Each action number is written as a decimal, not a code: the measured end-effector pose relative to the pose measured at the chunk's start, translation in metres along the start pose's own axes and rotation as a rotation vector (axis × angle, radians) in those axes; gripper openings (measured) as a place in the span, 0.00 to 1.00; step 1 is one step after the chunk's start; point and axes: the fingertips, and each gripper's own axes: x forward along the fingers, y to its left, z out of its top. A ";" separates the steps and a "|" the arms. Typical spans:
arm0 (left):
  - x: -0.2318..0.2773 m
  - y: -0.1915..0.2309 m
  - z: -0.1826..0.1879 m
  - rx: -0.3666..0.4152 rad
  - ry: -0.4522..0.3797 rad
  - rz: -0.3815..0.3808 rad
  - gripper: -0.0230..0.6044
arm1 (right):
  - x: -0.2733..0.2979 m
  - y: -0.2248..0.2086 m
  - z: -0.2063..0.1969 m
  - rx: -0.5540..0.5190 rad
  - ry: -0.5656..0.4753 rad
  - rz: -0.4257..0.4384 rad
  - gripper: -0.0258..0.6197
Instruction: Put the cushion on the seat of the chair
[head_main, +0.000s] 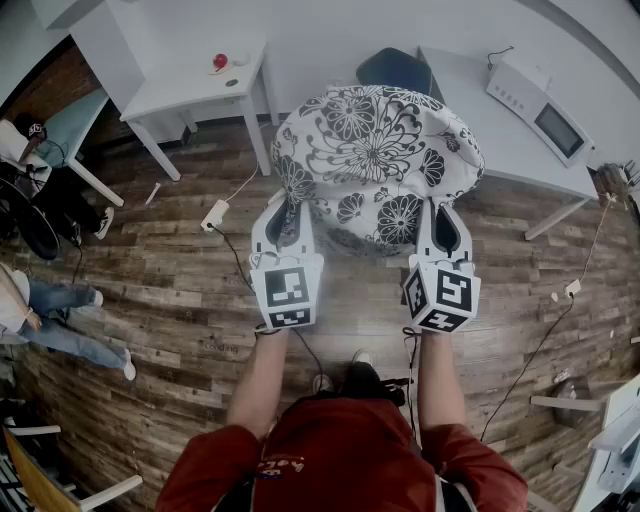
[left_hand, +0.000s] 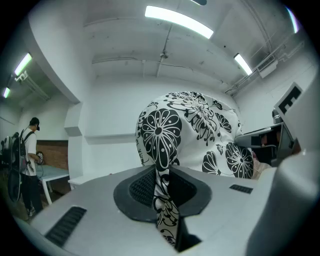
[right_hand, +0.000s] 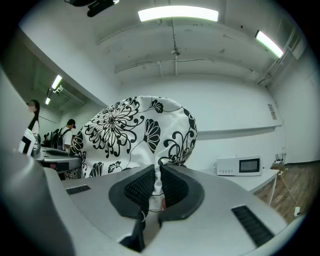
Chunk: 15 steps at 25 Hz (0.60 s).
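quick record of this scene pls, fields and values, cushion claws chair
cushion: black and white floral, held off the floor
left claw: shut on cushion edge
right claw: shut on cushion edge
chair: dark, beyond the cushion, partly hidden
task state: cushion not yet on the seat
microwave: on the table at right
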 end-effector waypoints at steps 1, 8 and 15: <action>0.000 0.000 0.002 -0.002 0.000 0.004 0.12 | 0.001 0.000 0.003 -0.003 -0.003 0.000 0.11; -0.009 0.000 0.010 -0.003 -0.010 0.028 0.12 | -0.003 0.001 0.016 -0.029 -0.024 0.007 0.11; 0.001 0.001 0.004 0.004 -0.005 0.026 0.12 | 0.005 -0.002 0.004 -0.003 -0.028 -0.009 0.11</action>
